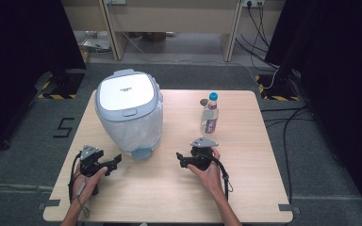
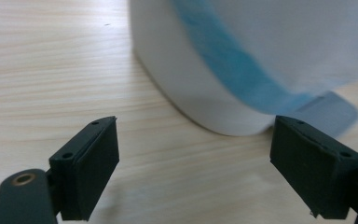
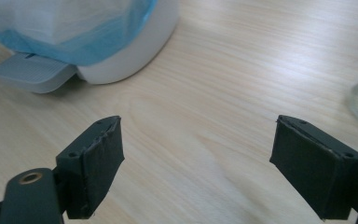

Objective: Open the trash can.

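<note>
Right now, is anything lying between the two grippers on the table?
No. In the high view, only bare wooden table lies between the left gripper and the right gripper.

Bin point(image 1: 129, 110) sitting left on table point(image 1: 245, 188), bottle point(image 1: 209, 115) standing right of it; left gripper point(image 1: 115, 162) and right gripper point(image 1: 181, 157) resting nearer the person.

Left gripper point(image 1: 115, 162) and right gripper point(image 1: 181, 157) — jaws wide, empty, facing inward.

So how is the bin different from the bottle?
The bin is big, white and wide, with a flat closed lid. The bottle is small, thin and see-through, with a blue cap. The bin sits on the left of the table, the bottle on the right. Both stand upright, untouched.
</note>
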